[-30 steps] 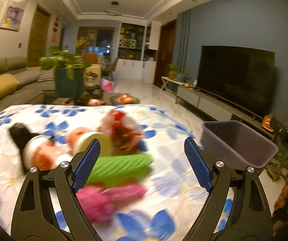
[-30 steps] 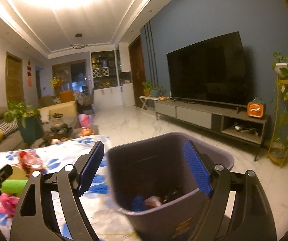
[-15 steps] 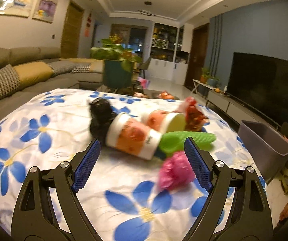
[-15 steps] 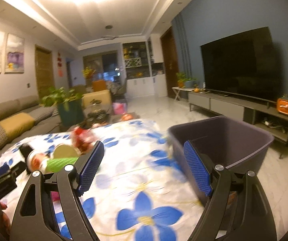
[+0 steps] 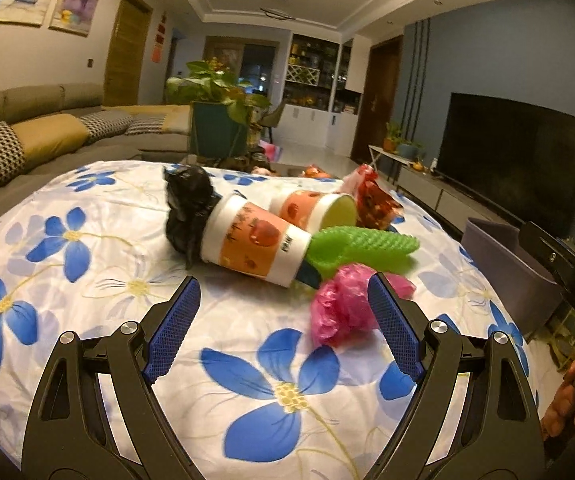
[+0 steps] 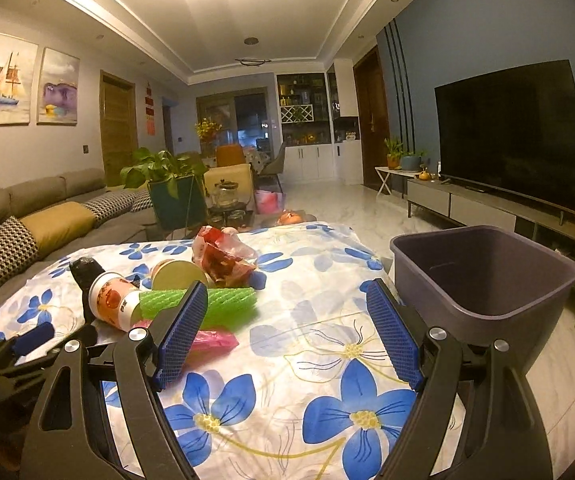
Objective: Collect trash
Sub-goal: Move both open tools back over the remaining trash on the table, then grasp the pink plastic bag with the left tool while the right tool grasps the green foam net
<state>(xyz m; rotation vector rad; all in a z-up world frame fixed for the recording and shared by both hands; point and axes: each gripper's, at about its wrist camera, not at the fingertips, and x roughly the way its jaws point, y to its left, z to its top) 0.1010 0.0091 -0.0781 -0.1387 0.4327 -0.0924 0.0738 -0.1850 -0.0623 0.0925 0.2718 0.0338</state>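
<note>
Trash lies in a heap on the flowered tablecloth (image 5: 247, 368): a black bag (image 5: 187, 208), a tipped paper cup (image 5: 255, 240), a second cup (image 5: 315, 210), a green foam net (image 5: 363, 246), a pink plastic bag (image 5: 343, 308) and a red wrapper (image 5: 375, 204). My left gripper (image 5: 283, 328) is open and empty, just short of the nearer cup and pink bag. My right gripper (image 6: 287, 334) is open and empty over the cloth, with the heap (image 6: 175, 292) at its left and the grey bin (image 6: 483, 276) at its right.
The bin stands off the table's right edge (image 5: 503, 264). A sofa (image 5: 27, 140) runs along the left. A potted plant (image 5: 215, 120) and a low table stand behind. A TV (image 6: 507, 128) on a long cabinet is at the right.
Both grippers swung left from the bin toward the trash heap. The left one has come closer to the cups and pink bag. Both stayed open.
</note>
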